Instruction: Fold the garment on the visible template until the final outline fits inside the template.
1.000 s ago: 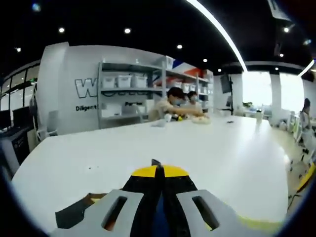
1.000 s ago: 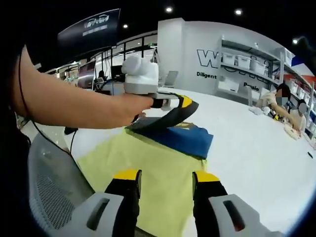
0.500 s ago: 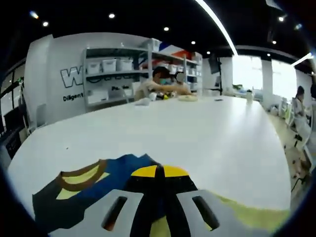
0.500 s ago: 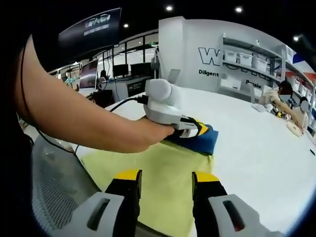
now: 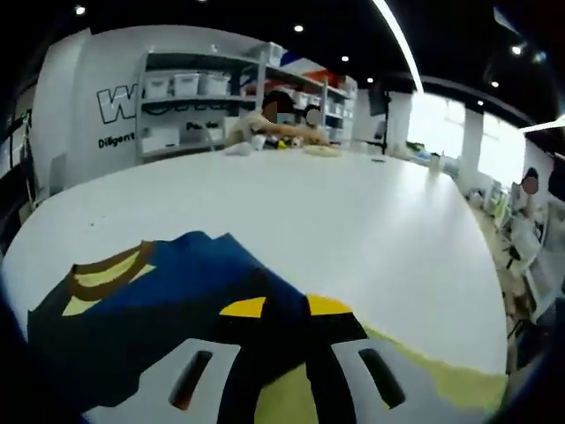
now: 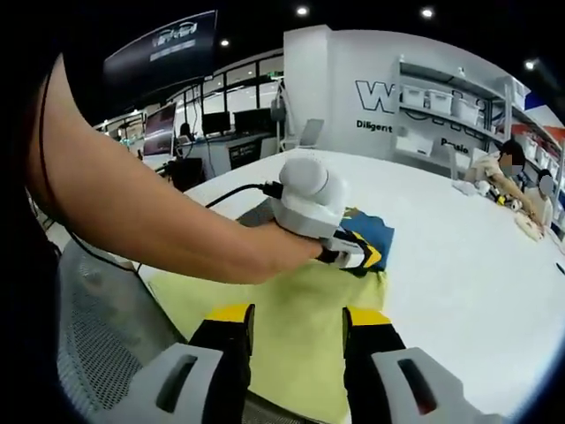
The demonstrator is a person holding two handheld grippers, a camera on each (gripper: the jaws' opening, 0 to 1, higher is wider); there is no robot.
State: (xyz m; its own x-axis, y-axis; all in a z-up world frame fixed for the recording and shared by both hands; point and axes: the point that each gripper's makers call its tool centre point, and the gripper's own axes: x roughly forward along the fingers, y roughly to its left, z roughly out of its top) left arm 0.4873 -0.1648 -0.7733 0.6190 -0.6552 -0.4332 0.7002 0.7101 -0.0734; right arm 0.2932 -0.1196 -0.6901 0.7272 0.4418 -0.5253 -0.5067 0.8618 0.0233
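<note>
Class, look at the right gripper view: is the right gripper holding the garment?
No: the right gripper hangs open over the yellow template, apart from the garment.

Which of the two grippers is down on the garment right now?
The left gripper, jaws slightly parted over the folded blue garment on the yellow template. The right gripper hangs open nearer the template's front edge.

In the right gripper view, the person's arm (image 6: 150,221) and the left gripper (image 6: 366,256) cover most of the blue garment (image 6: 375,231); wall lettering (image 5: 115,102) is cut off.

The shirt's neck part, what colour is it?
The garment is dark blue; its collar is brown with a yellow band inside. The left gripper view shows it best.
</note>
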